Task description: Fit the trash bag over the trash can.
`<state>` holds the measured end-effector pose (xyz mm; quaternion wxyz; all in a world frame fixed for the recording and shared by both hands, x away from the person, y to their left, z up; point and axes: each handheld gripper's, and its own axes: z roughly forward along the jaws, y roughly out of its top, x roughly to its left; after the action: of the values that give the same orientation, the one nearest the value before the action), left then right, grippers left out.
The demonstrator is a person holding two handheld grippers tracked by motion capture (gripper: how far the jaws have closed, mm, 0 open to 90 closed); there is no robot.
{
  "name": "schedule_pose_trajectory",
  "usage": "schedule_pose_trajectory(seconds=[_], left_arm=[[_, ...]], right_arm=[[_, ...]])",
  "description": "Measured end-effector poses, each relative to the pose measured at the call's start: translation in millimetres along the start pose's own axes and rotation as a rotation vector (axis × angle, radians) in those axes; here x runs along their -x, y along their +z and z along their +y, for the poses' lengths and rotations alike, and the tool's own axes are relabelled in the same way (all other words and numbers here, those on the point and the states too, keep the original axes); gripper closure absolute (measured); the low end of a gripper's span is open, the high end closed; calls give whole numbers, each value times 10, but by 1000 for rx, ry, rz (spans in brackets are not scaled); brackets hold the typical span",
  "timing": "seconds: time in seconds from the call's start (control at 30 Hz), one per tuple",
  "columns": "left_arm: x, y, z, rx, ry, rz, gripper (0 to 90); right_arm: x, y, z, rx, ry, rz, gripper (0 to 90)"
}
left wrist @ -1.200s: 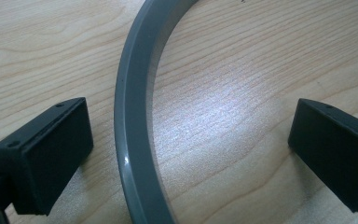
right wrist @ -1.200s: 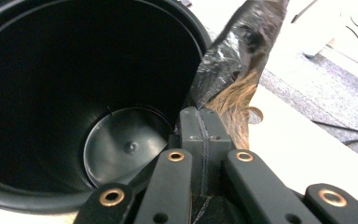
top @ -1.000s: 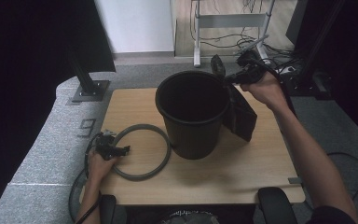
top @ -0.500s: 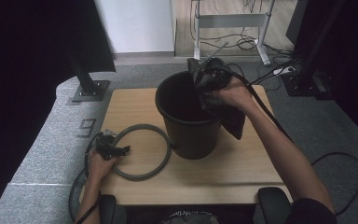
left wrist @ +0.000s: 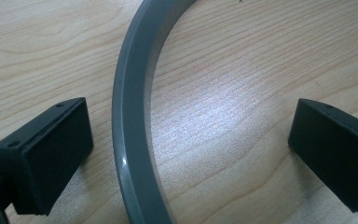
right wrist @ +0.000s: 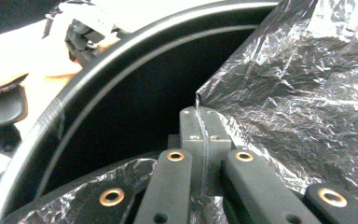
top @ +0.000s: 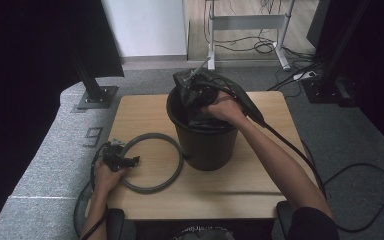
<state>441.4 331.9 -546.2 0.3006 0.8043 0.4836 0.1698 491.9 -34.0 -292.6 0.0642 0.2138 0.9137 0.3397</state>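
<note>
You worked on a pale, matt wooden table (top: 260, 180). On it stood a smooth black plastic bucket (top: 207, 145), holding a thin, crinkled, glossy plastic bag (right wrist: 307, 93); beside the bucket lay a smooth grey plastic ring (left wrist: 130, 140).

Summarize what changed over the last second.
The right tool, shut on the black bin bag, carried it from the table's far right edge leftward to over the black bin mouth. The left tool stayed open astride the grey ring; bin and ring unmoved.
</note>
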Motion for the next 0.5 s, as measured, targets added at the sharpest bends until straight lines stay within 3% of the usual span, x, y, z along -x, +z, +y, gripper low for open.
schedule_pose_trajectory(seconds=[0.27,0.4,0.5], left_arm=[[1,1,0,0,2,-2,0],[3,3,1,2,2,-3,0],[3,3,2,0,3,-3,0]], right_arm=[[-104,206,62,-18,-25,48,883],[-55,154,41,-11,-7,12,581],[13,28,29,12,15,-17,455]])
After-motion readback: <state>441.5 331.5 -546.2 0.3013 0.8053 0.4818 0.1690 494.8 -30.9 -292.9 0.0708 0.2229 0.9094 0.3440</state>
